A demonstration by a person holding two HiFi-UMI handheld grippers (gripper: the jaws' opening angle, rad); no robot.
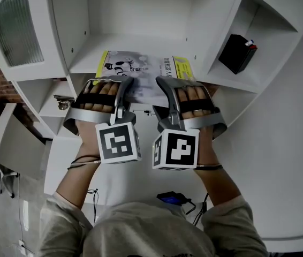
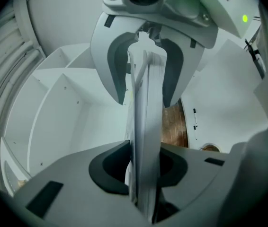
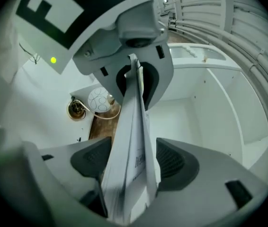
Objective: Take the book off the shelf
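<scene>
A thin book [image 1: 135, 68] with a yellow-and-white cover lies flat on the white shelf board [image 1: 141, 42], and both grippers meet at its near edge. My left gripper [image 1: 123, 90] is shut on the book; in the left gripper view its dark pads [image 2: 110, 169] press the page edge [image 2: 147, 117]. My right gripper [image 1: 165, 89] is open. In the right gripper view the book [image 3: 131, 122] stands between the jaws [image 3: 131, 162], leaning toward the left one, with a gap to the right pad [image 3: 174, 160]. Each gripper view shows the other gripper at the book's far end.
A black box [image 1: 237, 52] sits in the cubby to the right. A ribbed glass cabinet door [image 1: 15, 28] is at the left, with lower shelf boards [image 1: 50, 106] beneath it. Cables and a blue object [image 1: 173, 199] lie near my body. Shelf uprights close in on both sides.
</scene>
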